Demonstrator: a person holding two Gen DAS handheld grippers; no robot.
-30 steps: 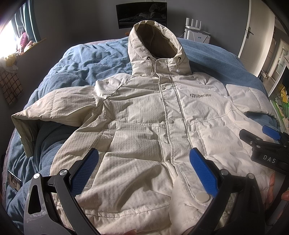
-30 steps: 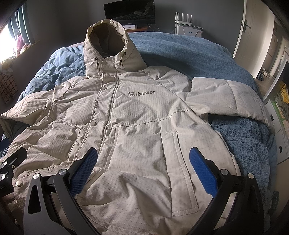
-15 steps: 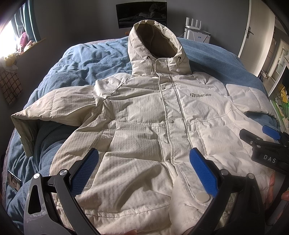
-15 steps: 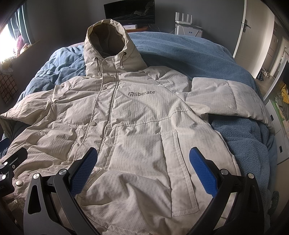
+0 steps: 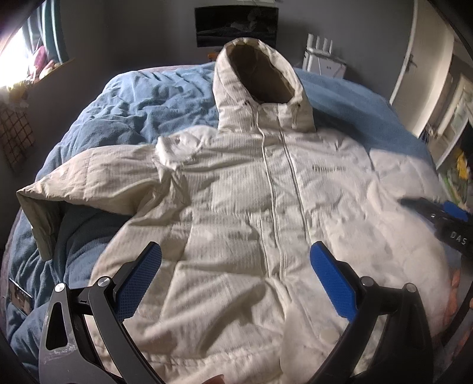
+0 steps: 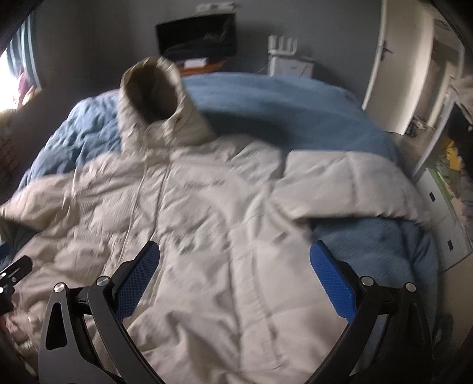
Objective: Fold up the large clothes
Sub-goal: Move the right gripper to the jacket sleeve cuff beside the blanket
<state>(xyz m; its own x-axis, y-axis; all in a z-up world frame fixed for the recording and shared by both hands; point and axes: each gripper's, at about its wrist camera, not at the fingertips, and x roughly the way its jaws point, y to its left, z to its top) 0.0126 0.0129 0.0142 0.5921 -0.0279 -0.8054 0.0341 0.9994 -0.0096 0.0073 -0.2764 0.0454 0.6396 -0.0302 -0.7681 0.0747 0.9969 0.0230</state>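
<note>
- My left gripper (image 5: 235, 274) hangs over the lower front of the jacket (image 5: 236, 224), fingers spread wide, nothing between the blue pads (image 5: 139, 283). Released, no contact that I can see.
- My right gripper (image 6: 233, 274) same story: spread wide over the jacket's lower right panel, holding nothing. Its view is badly blurred, so I can't tell whether the pad tips brush the cloth.
- In the left view the right gripper shows at the right edge, over the jacket's right side; in the right view the left one peeks in at the left edge. So both sit low, near the hem, side by side.
- Jacket: pale padded thing, face up, front closed, spread flat on the bed (image 5: 139, 97). Laid out like this so the sleeves and sides can be folded in, I judge.
- Left sleeve (image 5: 88, 183) sticks out sideways, cuff turned down over the blue blanket. Right sleeve (image 6: 354, 183) also out sideways, lying on the blanket.
- Hood (image 5: 260, 76) points away from me, opening up, at the far end of the bed.
- No fold made yet, by the look of it; task is at the very start.
- Beyond the bed: dark screen (image 5: 236, 26) on the wall, white door (image 5: 425, 65) to the right, bright window far left.
</note>
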